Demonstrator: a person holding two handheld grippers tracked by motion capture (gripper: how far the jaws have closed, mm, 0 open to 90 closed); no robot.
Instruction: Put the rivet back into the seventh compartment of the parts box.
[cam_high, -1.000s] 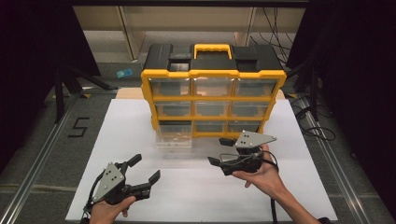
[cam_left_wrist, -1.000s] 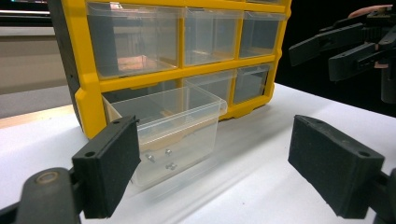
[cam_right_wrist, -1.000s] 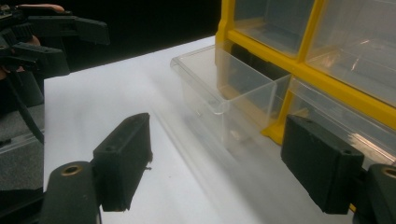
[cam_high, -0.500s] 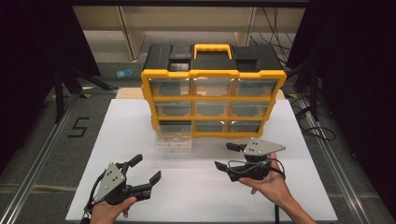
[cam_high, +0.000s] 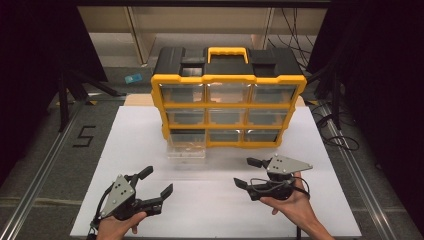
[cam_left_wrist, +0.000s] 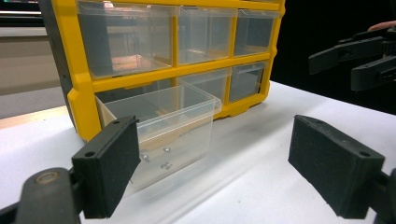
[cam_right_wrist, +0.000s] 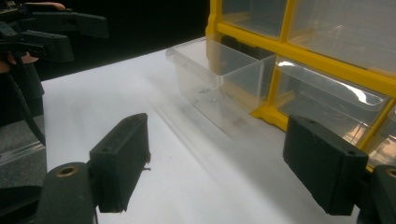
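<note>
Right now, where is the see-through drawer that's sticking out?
In the high view, the clear drawer sticks out of the bottom-left slot of the yellow organizer, resting on the white table, ahead of the left gripper.

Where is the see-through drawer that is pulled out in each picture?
High view: the pulled-out clear drawer sits at the bottom left of the yellow organizer.
Left gripper view: left of centre, above the near left jaw.
Right gripper view: upper middle.
Shared landmark: the organizer's yellow frame.
</note>
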